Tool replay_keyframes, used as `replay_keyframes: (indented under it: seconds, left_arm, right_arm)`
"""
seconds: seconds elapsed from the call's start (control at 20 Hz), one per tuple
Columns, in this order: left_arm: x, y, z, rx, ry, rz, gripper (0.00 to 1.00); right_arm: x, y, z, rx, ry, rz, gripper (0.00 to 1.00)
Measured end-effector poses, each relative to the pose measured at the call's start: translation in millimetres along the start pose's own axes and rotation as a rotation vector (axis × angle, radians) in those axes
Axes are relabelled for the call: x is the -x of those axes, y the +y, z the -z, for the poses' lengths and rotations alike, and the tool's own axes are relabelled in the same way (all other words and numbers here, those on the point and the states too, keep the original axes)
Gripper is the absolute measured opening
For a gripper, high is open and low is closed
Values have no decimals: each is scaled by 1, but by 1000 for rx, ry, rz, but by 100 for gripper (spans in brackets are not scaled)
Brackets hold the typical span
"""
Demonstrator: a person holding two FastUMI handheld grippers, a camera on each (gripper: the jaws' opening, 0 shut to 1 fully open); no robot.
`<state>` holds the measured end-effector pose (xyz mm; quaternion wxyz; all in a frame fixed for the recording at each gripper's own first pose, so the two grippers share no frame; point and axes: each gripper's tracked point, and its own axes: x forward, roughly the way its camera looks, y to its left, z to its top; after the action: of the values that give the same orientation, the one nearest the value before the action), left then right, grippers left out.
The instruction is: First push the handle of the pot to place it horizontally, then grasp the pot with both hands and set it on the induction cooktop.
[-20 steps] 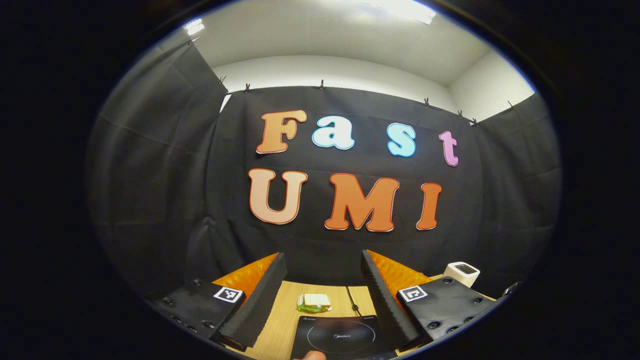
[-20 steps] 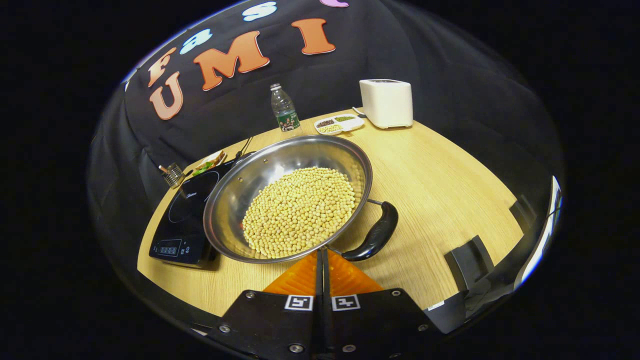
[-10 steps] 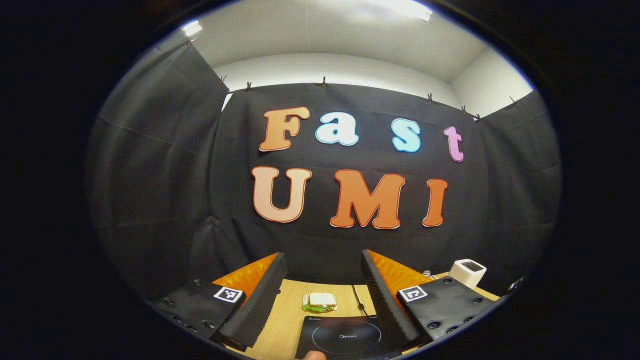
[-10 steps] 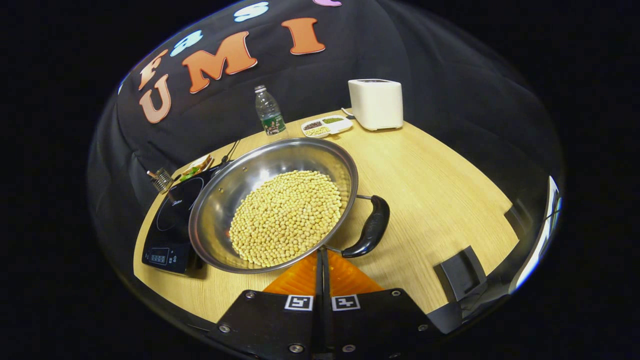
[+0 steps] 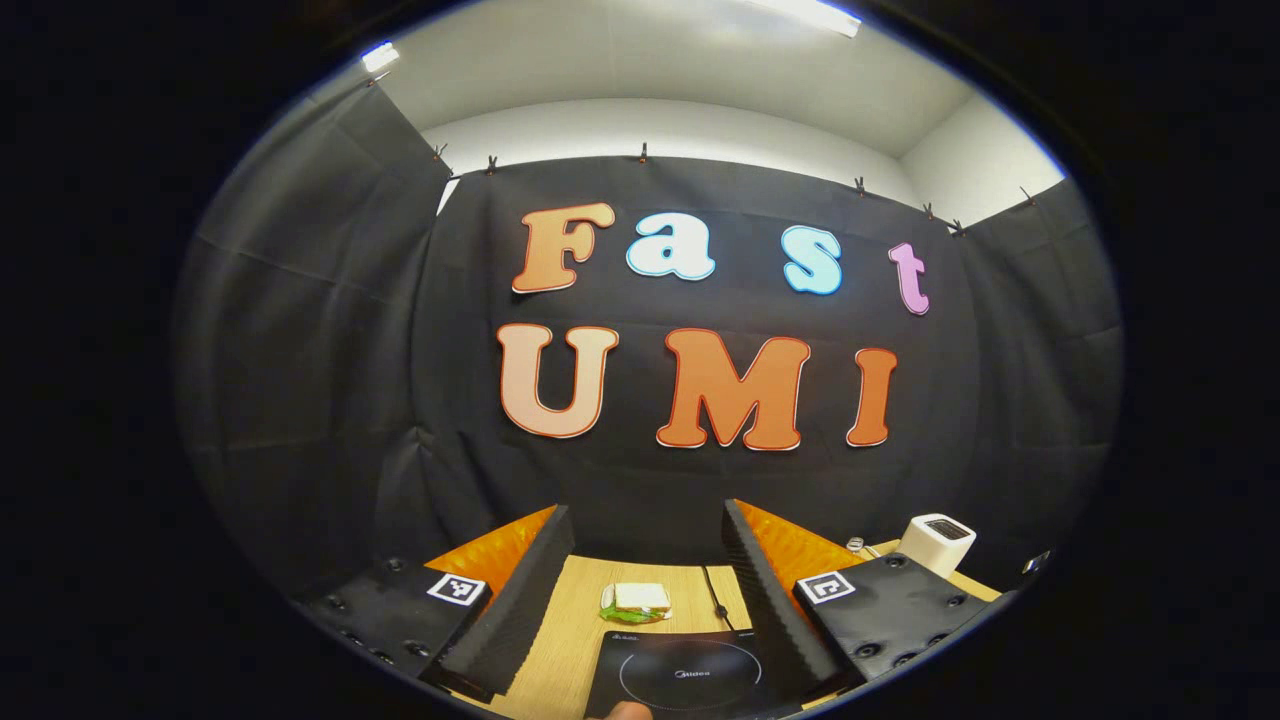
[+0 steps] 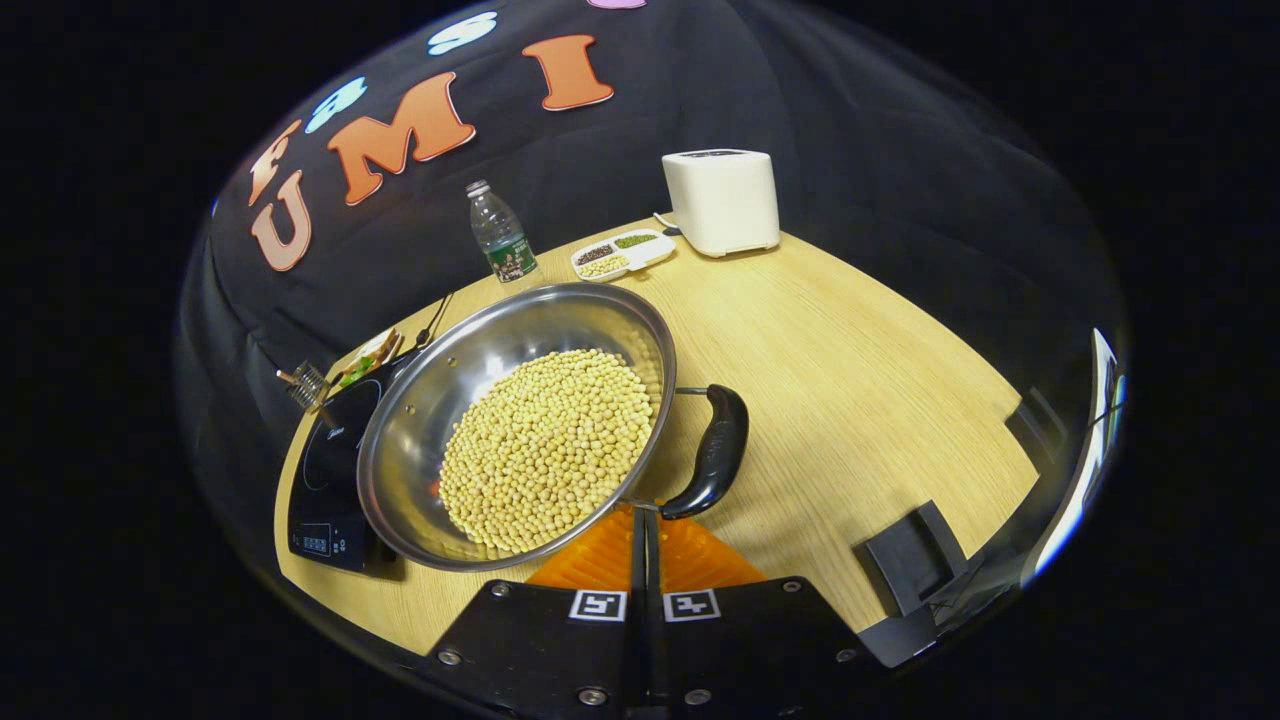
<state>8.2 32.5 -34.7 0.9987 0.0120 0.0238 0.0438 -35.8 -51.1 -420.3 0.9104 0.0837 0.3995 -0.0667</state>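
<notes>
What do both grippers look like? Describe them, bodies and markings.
Left gripper: two black plates studded with screws, each carrying a square black-and-white marker; its fingers have ridged inner faces. Right gripper: the same black screwed plates, with two such markers side by side.

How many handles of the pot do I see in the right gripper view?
1: a dark handle on the pot at its right rim, just ahead of the right tool. A second one on the far side may be hidden.
</notes>
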Motion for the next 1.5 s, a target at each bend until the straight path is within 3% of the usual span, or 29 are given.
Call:
replay_keyframes:
  seconds: [1.5]
  left_arm:
    - [-25, -15, 11, -24, 28, -5, 98]
  right_arm:
    - [-34, -22, -40, -72, -17, 28, 0]
